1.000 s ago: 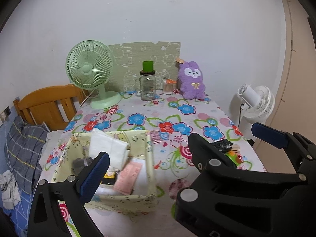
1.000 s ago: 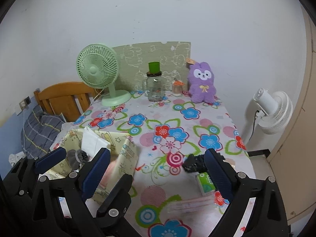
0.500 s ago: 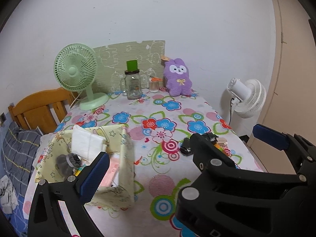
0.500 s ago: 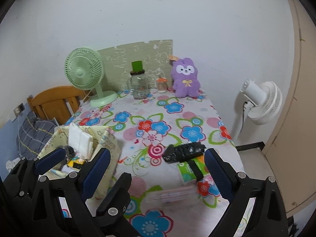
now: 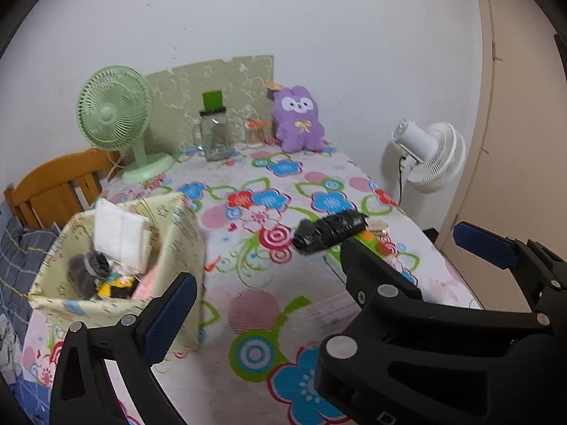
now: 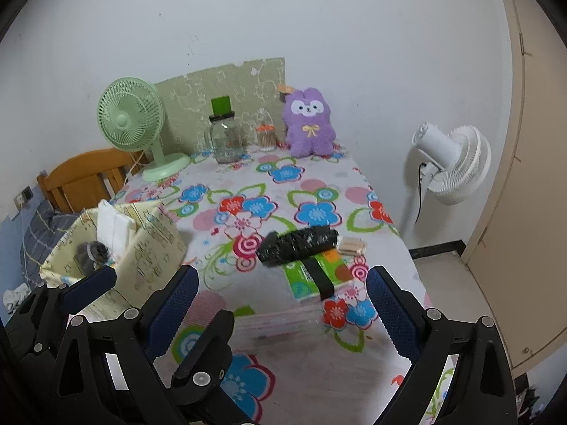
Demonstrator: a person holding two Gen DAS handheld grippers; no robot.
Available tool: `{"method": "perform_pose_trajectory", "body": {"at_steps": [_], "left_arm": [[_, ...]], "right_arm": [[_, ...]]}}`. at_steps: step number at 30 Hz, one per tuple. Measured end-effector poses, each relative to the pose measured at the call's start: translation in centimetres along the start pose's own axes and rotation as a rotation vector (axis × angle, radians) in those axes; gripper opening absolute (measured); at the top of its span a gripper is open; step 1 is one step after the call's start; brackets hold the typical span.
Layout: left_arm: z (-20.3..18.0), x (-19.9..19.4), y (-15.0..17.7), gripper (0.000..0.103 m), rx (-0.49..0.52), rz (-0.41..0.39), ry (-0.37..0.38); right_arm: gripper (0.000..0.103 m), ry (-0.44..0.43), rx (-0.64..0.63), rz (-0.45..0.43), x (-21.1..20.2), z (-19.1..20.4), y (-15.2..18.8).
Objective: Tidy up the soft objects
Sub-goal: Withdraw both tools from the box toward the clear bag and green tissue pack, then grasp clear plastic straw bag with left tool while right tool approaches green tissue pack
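Observation:
A black soft bundle (image 5: 329, 235) (image 6: 297, 246) lies right of the table's middle, partly on a green tissue pack (image 6: 315, 276). At the left stands a pale yellow fabric basket (image 5: 177, 233) (image 6: 156, 244) that holds a white folded cloth (image 5: 120, 233), a grey rolled item (image 5: 86, 272) and a pink piece. A purple plush (image 5: 299, 124) (image 6: 310, 122) sits against the back wall. My left gripper (image 5: 280, 304) hangs open and empty over the front of the table beside the basket. My right gripper (image 6: 281, 304) is open and empty, just before the bundle. The two grippers overlap side by side.
At the back stand a green desk fan (image 6: 129, 120), a glass jar with a green lid (image 6: 225, 138) and a small orange-lidded jar (image 6: 266, 138). A flat clear packet (image 6: 283, 318) lies near the front. A white floor fan (image 6: 457, 163) and a door are on the right, a wooden chair (image 5: 56, 184) on the left.
Both grippers have drawn back and to the right, so the black bundle and the green pack now show fully. Both stay open and empty.

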State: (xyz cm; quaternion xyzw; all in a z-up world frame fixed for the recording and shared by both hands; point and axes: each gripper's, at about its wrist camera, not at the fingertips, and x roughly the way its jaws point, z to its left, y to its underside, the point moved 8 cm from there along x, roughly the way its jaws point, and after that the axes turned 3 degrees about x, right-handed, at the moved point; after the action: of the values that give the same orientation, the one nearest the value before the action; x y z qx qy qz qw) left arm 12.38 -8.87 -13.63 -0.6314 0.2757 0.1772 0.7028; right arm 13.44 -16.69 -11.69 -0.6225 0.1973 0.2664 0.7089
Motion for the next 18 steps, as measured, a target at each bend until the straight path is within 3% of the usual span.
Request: {"method": "perform_pose_trajectory", "body": {"at_steps": [18], "left_arm": [[-3.4, 5.6, 3.3, 0.101, 0.087, 0.115, 0.063]], "right_arm": [[0.097, 0.025, 0.043, 0.122, 4.7, -3.8, 4.2]]}}
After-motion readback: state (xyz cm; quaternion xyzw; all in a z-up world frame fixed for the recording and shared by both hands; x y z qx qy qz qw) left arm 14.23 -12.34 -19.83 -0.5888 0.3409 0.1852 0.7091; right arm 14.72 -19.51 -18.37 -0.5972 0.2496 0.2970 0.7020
